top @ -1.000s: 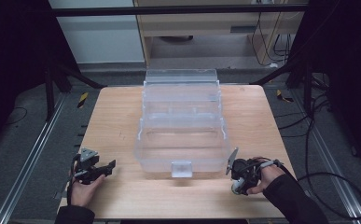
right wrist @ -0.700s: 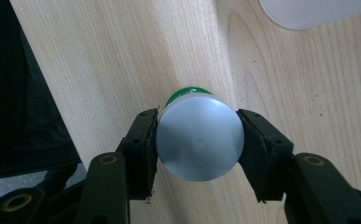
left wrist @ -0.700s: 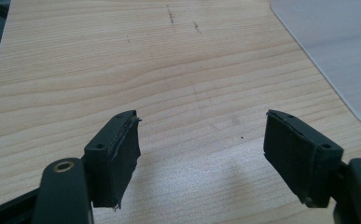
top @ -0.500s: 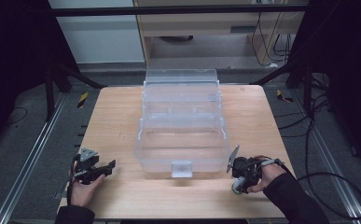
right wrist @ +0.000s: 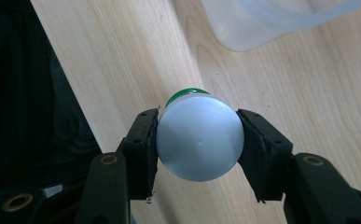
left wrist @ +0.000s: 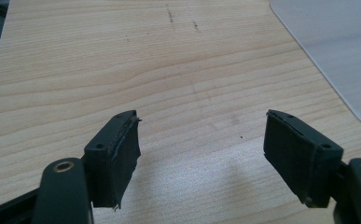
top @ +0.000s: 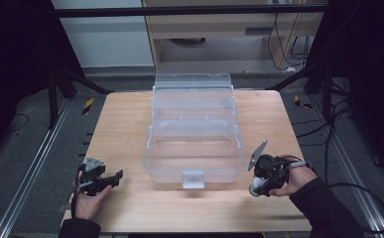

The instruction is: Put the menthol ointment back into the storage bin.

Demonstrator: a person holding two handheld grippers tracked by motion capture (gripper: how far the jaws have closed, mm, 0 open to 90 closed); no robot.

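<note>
1. Small round bottle with a pale grey-white cap and a green band under it [right wrist: 199, 140] is what's being handled here. It's clamped in the right gripper [right wrist: 197, 142], whose two black jaws press on either side of the cap.
2. From the high view, that bottle [top: 255, 187] sits at the table's near right corner area, just off the front right corner of the big clear plastic tiered organiser box [top: 194, 134]. Can't tell from the pictures whether its base touches the wood or not.
3. Right gripper [top: 261, 179] is held in the person's right hand [top: 289, 179], dark sleeve coming in from the bottom right.
4. Left gripper [left wrist: 201, 149] is spread wide with nothing between the pads, only bare light wooden tabletop [left wrist: 122, 60] under them.
5. In the high view the left gripper [top: 111, 178] rests low at the near left of the table, well apart from the box, pointing roughly toward it.
6. Box has a small clear latch tab [top: 193, 179] at the middle of its front edge, facing the person.
</note>
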